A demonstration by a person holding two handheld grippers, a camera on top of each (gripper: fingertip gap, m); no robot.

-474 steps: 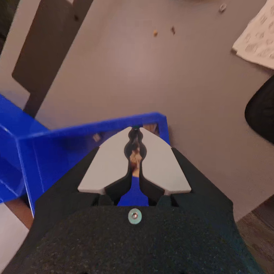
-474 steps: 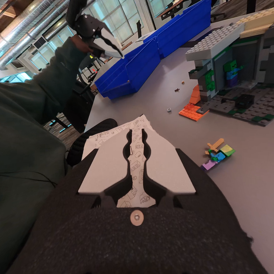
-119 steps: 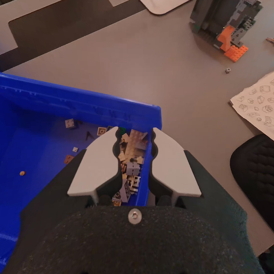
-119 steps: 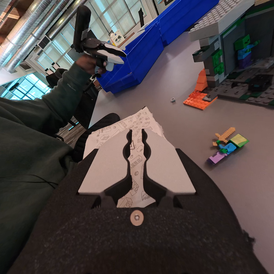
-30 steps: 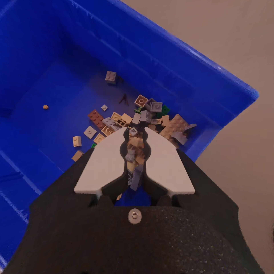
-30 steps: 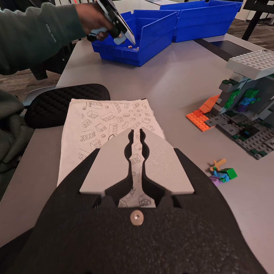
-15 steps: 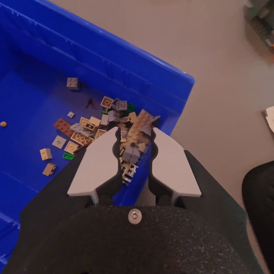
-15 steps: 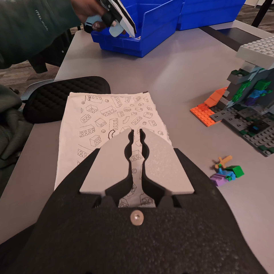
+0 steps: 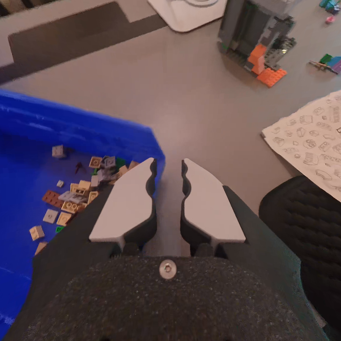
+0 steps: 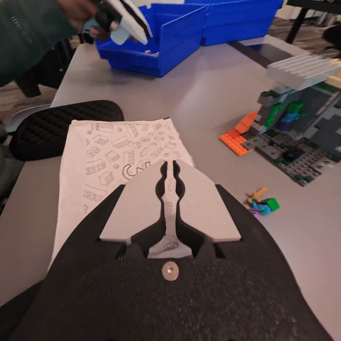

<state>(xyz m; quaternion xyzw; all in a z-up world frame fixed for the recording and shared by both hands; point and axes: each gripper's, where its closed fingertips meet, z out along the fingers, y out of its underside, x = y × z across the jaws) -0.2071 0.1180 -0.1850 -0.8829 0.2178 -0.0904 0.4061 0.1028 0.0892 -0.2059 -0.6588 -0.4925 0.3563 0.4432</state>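
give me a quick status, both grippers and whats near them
Left gripper open, empty, at corner of blue bin of loose bricks. Right gripper shut, empty, over printed paper sheet. Brick model off right.

Grey table (bins, paper, bricks)

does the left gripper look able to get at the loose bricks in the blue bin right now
Probably yes. The left gripper is open and empty, hanging at the bin's near corner. The bin is open-topped, and the bricks lie uncovered just left of its fingers.

2 blue bins, 1 printed sheet
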